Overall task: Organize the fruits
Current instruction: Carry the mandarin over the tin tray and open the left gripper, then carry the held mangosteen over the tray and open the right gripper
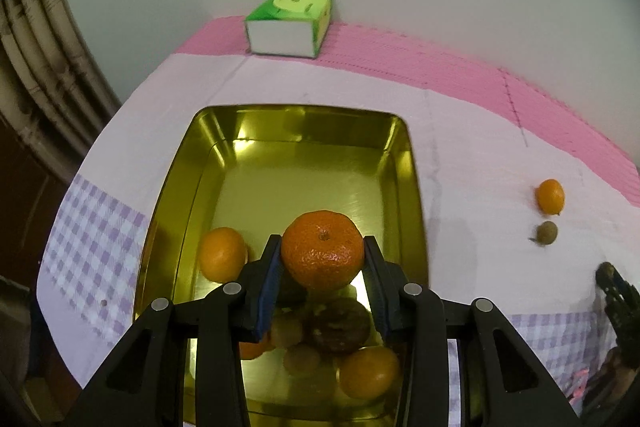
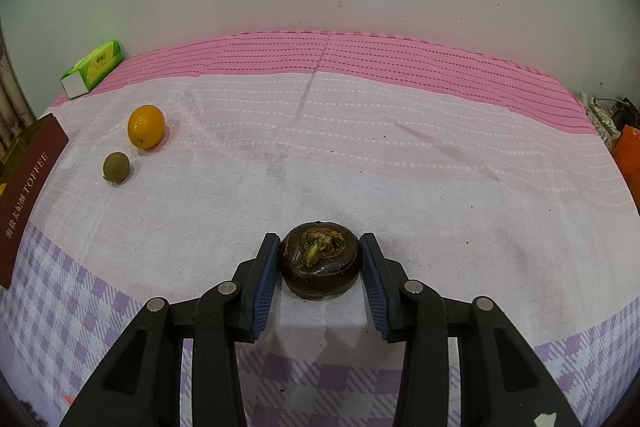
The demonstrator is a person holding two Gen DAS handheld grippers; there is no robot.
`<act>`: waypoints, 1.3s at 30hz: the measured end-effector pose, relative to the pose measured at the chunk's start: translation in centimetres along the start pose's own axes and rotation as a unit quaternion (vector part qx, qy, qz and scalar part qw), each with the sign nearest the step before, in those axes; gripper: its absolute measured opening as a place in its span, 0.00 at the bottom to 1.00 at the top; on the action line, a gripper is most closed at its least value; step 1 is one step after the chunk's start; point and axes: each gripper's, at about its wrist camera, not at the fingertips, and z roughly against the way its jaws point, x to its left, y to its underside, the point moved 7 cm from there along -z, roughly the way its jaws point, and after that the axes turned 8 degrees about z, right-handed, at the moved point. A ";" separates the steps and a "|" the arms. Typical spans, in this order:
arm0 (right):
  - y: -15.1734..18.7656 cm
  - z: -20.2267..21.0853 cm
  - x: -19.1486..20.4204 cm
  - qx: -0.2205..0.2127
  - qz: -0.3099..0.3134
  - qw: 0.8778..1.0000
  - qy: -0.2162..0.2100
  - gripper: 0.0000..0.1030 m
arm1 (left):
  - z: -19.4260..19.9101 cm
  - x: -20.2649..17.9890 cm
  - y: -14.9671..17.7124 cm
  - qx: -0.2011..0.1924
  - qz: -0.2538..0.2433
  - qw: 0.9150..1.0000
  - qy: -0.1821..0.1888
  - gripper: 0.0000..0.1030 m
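My left gripper (image 1: pixel 323 255) is shut on a mandarin orange (image 1: pixel 322 254) and holds it above the gold tin tray (image 1: pixel 304 119). The tray holds other oranges (image 1: pixel 222 253), small brown fruits and a dark water chestnut under the gripper. My right gripper (image 2: pixel 319 259) has its jaws around a dark brown water chestnut (image 2: pixel 319 261) that rests on the tablecloth; the pads (image 2: pixel 267 267) stand close at both sides, with a thin gap on the right. A small orange (image 2: pixel 146 126) and a brown longan (image 2: pixel 116 166) lie on the cloth to the left.
A green tissue pack (image 1: pixel 290 23) stands at the back by the wall, also in the right wrist view (image 2: pixel 93 67). The tin's dark red TOFFEE side (image 2: pixel 28 195) is at the left edge. The small orange (image 1: pixel 550 196) and longan (image 1: pixel 545 232) lie right of the tray.
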 end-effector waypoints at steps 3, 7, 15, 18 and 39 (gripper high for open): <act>0.0 0.0 -0.1 0.000 0.000 1.000 0.000 0.37 | -0.5 0.4 0.2 0.005 0.001 1.000 -0.005 0.39; 0.0 0.1 -0.1 0.000 0.000 1.000 0.001 0.37 | -1.2 0.7 0.5 0.014 0.001 1.000 -0.010 0.39; 0.0 0.0 -0.1 0.001 0.001 1.000 0.002 0.37 | -1.9 1.2 0.9 0.021 0.001 1.000 -0.012 0.39; 0.0 0.0 0.0 0.000 0.001 1.000 0.002 0.37 | -1.8 1.2 0.9 0.021 0.000 1.000 -0.011 0.39; -0.1 -0.1 0.0 0.001 0.003 1.000 0.005 0.37 | -1.3 1.6 0.8 0.023 -0.011 1.000 -0.011 0.45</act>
